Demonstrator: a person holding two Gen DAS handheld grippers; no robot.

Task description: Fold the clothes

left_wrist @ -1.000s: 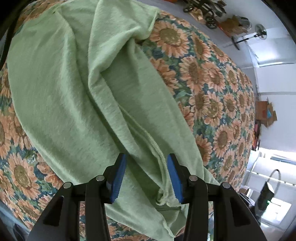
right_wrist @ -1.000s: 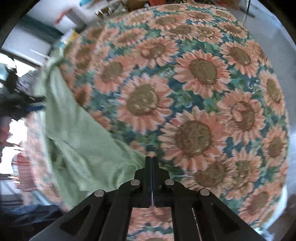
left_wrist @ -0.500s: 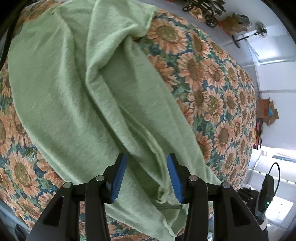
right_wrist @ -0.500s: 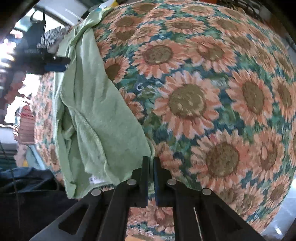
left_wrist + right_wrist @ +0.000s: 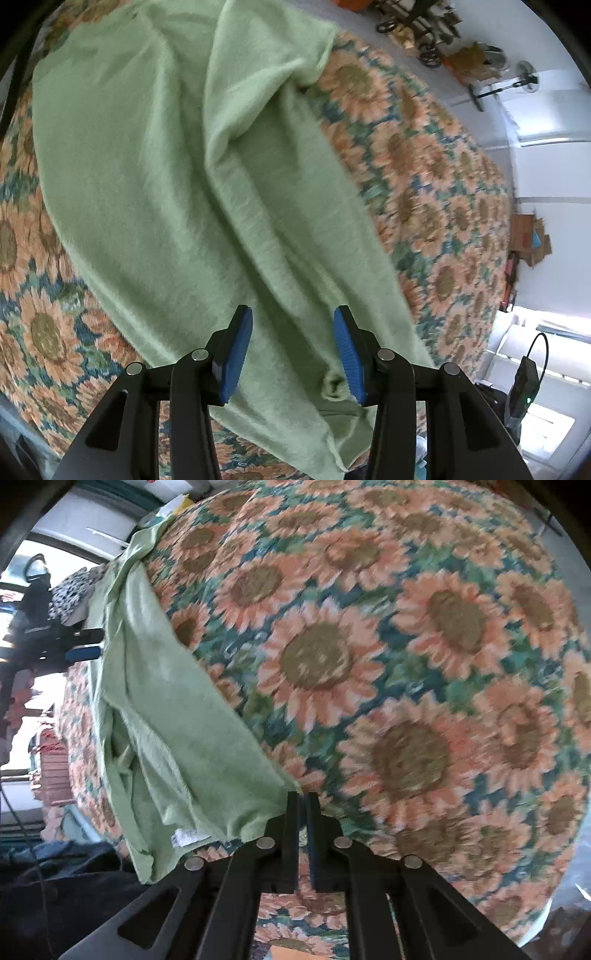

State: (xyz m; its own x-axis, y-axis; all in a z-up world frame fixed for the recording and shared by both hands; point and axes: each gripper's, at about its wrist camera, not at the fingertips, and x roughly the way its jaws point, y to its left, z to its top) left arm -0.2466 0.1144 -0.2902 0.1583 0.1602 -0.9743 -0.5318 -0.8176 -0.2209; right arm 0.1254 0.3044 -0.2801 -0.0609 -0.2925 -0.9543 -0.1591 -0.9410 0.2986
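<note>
1. A pale green garment (image 5: 192, 192) lies spread in loose ridges over a surface covered in a sunflower-print cloth (image 5: 424, 177); whether it is a bed or a counter I cannot tell.
2. The left gripper (image 5: 293, 350) points steeply down over the garment's near end, its blue pads apart. Fabric lies below and between them, and a small bunched fold sits just beside one pad, but nothing is pinched.
3. The right gripper (image 5: 303, 805) has its jaws together, clamped on one corner of the garment (image 5: 177, 731), near the surface's edge.
4. My judgement: the folding has barely begun. The garment is still rumpled, with no neat fold visible; smoothing and every fold remain.
</note>
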